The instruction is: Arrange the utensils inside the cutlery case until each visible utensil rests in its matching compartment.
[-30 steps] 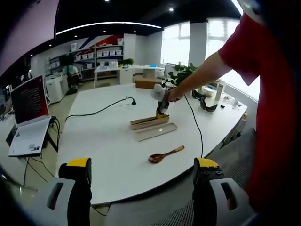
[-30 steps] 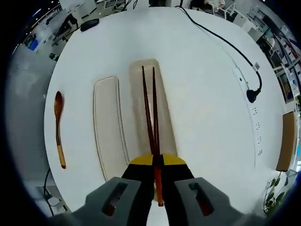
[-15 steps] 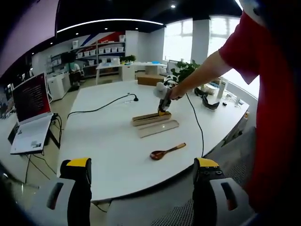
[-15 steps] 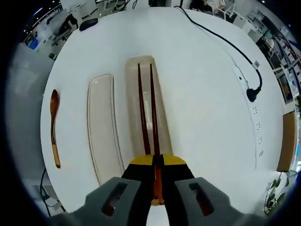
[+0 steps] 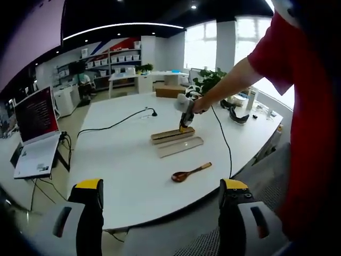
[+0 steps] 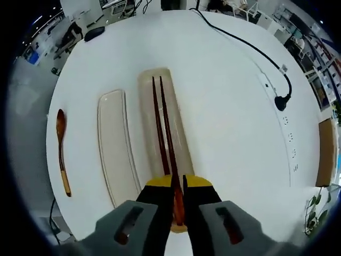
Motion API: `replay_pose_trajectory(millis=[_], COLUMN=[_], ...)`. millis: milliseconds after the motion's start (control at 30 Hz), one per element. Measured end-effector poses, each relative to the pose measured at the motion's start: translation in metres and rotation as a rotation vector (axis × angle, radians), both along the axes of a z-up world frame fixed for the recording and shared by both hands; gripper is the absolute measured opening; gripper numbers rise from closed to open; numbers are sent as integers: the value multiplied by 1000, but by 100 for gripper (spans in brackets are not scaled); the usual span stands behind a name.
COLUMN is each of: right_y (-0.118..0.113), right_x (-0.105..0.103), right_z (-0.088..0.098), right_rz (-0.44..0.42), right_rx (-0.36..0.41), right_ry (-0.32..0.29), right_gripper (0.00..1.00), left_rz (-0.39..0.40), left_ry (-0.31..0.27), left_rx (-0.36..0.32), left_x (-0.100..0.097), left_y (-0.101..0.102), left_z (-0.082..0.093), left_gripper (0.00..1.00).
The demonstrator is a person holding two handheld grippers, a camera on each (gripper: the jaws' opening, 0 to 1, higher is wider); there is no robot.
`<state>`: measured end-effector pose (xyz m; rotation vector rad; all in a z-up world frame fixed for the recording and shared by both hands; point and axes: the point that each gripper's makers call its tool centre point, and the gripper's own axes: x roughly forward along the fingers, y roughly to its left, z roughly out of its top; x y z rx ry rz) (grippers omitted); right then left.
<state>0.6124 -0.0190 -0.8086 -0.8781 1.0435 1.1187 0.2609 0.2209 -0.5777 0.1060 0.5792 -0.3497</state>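
On the white table (image 6: 229, 133) lies a long tan cutlery case tray (image 6: 181, 144) with a flat tan lid or second tray (image 6: 114, 149) beside it on the left. Two dark red chopsticks (image 6: 162, 128) lie lengthwise in the tray, their near ends between the jaws of my right gripper (image 6: 178, 184), which is shut on them. A brown wooden spoon (image 6: 61, 149) rests further left on the table. In the left gripper view the case (image 5: 171, 135), lid (image 5: 180, 146), spoon (image 5: 191, 173) and right gripper (image 5: 185, 117) sit mid-table. My left gripper (image 5: 162, 186) hangs open off the table's near edge.
A black cable with a plug (image 6: 279, 101) runs across the far table. A dark mouse-like object (image 6: 95, 33) lies near the edge, and a cardboard box (image 6: 326, 154) stands at the right. A laptop (image 5: 34, 133) stands left of the table. A person's red sleeve (image 5: 298, 80) is close on the right.
The chopsticks have come down along the case tray and their far tips have drawn together. The left gripper view has shifted only slightly.
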Motion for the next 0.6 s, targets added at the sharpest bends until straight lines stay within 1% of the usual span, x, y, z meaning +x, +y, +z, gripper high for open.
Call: replay_pose_trajectory(millis=[133,200,267,400,467,600], right_y=[0,0,0,1,-2,-4], right_x=[-3,-8,-6,-12,-11,-17], right_z=[7,11,9,17,19,28], right_rz=[-19,-27,-37,-49,-50,-64], right_rx=[8,7,11,12,7,12], right_ry=[-3,-6,-4,-12,-21,-29], right_gripper=[3,3,3,3,4,7], left_rz=[-4,-6,-10,-12,-10,-9], left_ry=[-12,-16,-29,-44,-53,-61], left_rx=[-1,-2,-3,-4,-2,3], left_x=[-1,-2,-3,-6,-7,-7], left_y=[0,0,-1,-1,0,1], left_z=[2,3,6,9,10,12], left_gripper=[92,92,92,92,92,91])
